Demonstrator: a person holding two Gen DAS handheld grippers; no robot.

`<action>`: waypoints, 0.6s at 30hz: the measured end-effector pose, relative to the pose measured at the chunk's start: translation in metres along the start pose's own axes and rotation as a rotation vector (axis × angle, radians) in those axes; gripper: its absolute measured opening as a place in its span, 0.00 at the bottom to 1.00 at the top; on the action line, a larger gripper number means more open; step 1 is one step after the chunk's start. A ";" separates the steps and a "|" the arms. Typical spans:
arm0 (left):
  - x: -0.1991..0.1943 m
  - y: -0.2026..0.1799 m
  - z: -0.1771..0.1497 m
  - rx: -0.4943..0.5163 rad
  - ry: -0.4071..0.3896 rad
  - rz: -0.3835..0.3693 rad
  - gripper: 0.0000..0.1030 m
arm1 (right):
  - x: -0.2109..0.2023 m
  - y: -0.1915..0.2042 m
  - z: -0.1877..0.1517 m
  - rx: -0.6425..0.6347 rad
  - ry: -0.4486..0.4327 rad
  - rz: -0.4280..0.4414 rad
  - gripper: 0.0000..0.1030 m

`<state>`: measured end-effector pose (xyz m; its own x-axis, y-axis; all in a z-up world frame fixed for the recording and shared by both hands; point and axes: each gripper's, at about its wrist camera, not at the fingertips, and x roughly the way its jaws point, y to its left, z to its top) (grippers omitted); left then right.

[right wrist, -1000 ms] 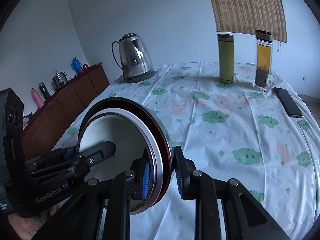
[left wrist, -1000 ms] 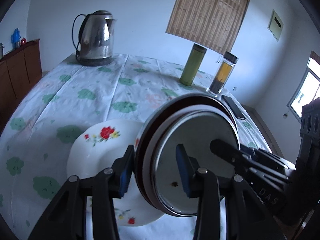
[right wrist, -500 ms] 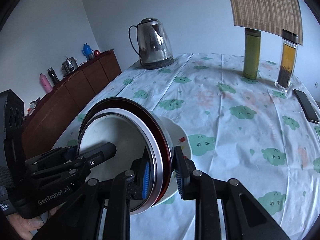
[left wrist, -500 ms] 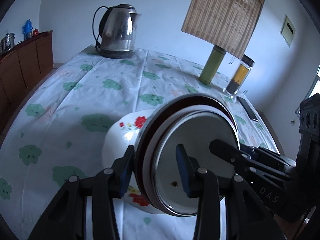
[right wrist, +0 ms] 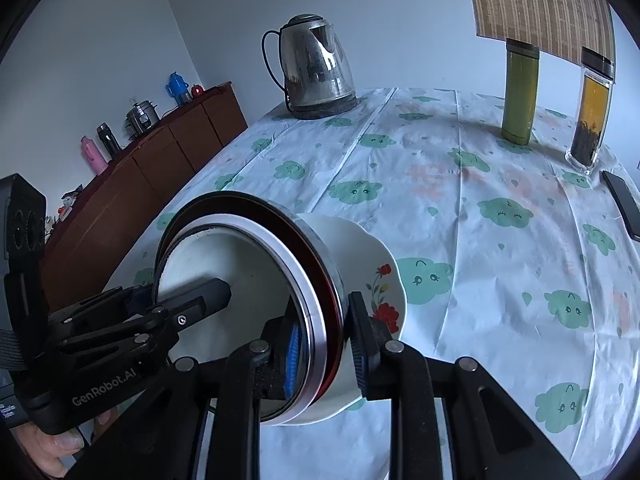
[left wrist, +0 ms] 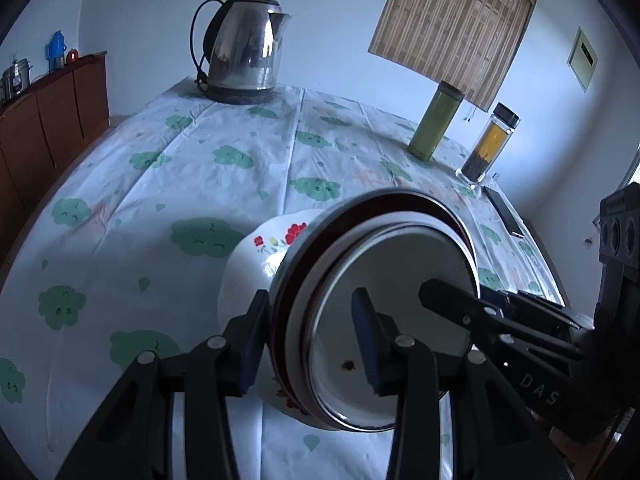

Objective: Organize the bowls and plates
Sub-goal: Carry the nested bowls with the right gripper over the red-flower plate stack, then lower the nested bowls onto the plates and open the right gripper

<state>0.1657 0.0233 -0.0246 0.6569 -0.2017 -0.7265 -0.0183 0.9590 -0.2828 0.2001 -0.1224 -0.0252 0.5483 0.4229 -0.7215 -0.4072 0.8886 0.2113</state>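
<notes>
Over the table: a round metal bowl with a dark red outer band and white inside [left wrist: 384,320] is held on edge above a white plate with red flower prints [left wrist: 256,256], which lies on the white tablecloth with green cloud prints [left wrist: 224,152].
Left gripper [left wrist: 308,340]: its rim is pinched between the black fingers, one blue pad outside the wall and one inside.
Right gripper [right wrist: 324,344]: the opposite rim is clamped, with one pad inside the bowl and one against the outer wall.
Bowl position: tilted almost upright, its mouth turned toward the left wrist camera; whether it touches the plate cannot be told.
Near edge: the plate lies close to the table edge nearest both cameras.
Open room: bare cloth is seen between the plate and the far objects, and to the plate's left in the left wrist view.
Far edge: a steel electric kettle with a black handle [left wrist: 244,56], a green cylindrical flask [left wrist: 436,124] and a clear bottle with a black cap and yellow-and-dark contents [left wrist: 488,144] stand well apart from the plate.
Right edge: a black phone [right wrist: 624,204] lies flat near the table rim.
Beyond the table: a brown wooden sideboard [right wrist: 160,160] stands along the wall.
Writing: "GenRobot.AI" is read on the left gripper body in the right wrist view; "DAS" is read on the right gripper body in the left wrist view.
</notes>
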 end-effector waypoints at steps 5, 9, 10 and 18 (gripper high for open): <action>0.003 0.001 0.000 0.001 0.012 0.000 0.38 | 0.003 -0.002 0.003 0.006 0.010 0.003 0.24; 0.004 0.001 0.001 0.001 0.027 0.003 0.38 | 0.006 -0.004 0.004 0.016 0.022 0.016 0.24; 0.004 0.002 0.002 -0.002 0.033 0.002 0.38 | 0.007 -0.005 0.004 0.019 0.026 0.021 0.24; 0.011 0.002 0.010 0.006 0.059 0.009 0.38 | 0.012 -0.006 0.008 0.015 0.046 0.027 0.24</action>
<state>0.1807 0.0248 -0.0271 0.6109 -0.2042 -0.7649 -0.0192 0.9621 -0.2721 0.2151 -0.1214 -0.0295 0.5029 0.4383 -0.7449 -0.4099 0.8798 0.2409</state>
